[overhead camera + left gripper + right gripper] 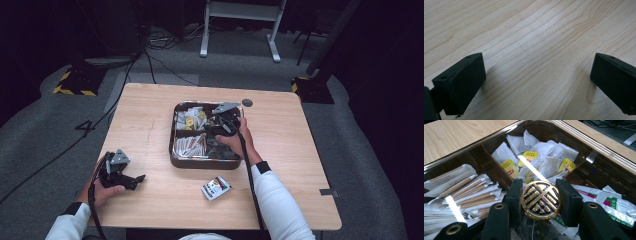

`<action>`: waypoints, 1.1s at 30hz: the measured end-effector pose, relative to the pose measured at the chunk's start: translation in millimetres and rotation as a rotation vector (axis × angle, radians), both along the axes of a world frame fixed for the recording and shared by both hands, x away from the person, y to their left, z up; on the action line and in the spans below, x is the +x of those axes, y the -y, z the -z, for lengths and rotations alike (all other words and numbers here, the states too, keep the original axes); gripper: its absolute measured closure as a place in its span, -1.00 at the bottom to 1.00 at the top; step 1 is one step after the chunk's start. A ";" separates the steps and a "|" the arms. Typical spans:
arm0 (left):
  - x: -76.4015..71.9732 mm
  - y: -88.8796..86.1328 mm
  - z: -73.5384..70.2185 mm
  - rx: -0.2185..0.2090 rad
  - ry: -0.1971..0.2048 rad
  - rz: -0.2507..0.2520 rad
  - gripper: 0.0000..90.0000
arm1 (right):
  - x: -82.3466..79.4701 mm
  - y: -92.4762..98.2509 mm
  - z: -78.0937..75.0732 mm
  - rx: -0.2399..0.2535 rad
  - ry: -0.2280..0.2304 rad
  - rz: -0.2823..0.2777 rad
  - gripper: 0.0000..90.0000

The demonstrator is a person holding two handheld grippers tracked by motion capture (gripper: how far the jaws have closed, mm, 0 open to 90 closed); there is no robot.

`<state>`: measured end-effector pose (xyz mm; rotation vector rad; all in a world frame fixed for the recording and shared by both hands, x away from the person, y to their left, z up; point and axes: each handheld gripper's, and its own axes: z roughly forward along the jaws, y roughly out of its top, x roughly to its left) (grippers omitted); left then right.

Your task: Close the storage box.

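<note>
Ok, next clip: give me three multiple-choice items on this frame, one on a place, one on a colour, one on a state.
1. Where is the right gripper?
A. Over the divided tray
B. Over the bare table
C. Beside the small packet

2. What colours is the round medallion?
A. Red and white
B. Gold and black
C. Plain silver

3. How does the left gripper stand?
A. Shut on a tea bag
B. Shut with nothing in it
C. Open with nothing in it

Answers:
1. A, since the high view shows it above the tray's compartments.
2. B, since the right gripper view shows a gold pattern on a black ground.
3. C, since the left gripper view shows only bare wood between its wide-apart jaws.
</note>
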<state>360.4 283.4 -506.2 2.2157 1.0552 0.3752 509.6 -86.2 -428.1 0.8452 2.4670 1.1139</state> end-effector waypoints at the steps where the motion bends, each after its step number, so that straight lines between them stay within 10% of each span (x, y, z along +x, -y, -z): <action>1: 0.0 0.0 0.0 0.000 0.000 0.000 -0.99 | 0.0 0.0 0.0 0.000 0.000 0.000 0.32; 33: 0.0 0.0 0.0 0.000 0.000 0.000 -0.99 | 6.6 -11.8 12.3 -0.002 -0.019 -0.016 0.31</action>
